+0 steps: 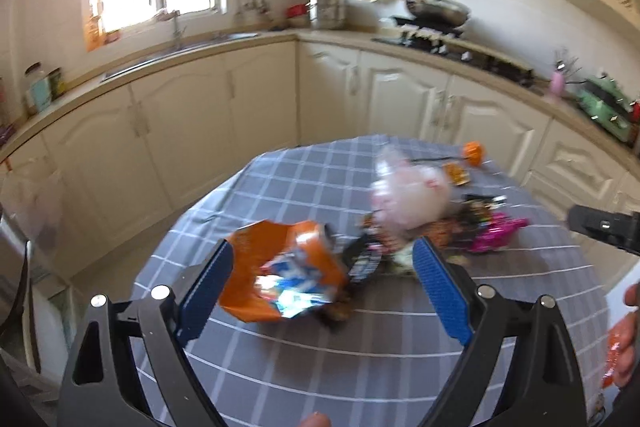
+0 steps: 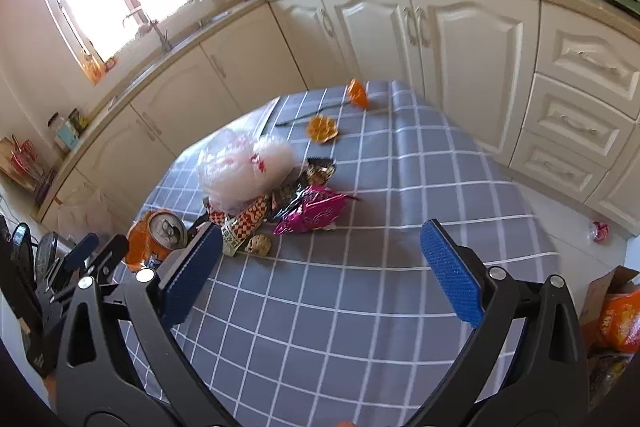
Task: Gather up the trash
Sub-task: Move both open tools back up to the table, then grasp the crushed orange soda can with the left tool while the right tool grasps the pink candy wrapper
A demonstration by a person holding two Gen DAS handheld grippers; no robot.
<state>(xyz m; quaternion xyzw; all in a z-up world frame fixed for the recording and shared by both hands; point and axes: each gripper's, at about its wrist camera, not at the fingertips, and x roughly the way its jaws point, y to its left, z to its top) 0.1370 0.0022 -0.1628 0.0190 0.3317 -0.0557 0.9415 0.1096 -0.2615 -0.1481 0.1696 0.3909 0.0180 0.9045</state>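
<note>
Left wrist view: left gripper point(image 1: 324, 267) jaws wide apart, crushed orange can point(image 1: 296, 259) between them, untouched, on checked tabletop point(image 1: 360, 347). Trash pile point(image 2: 276, 195) at 11 o'clock of right gripper point(image 2: 320, 255), jaws apart, empty.

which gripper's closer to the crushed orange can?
Left. The left gripper is open with the crushed orange can framed between its fingers. The right gripper is open over bare tablecloth, with the can off to its left.
</note>
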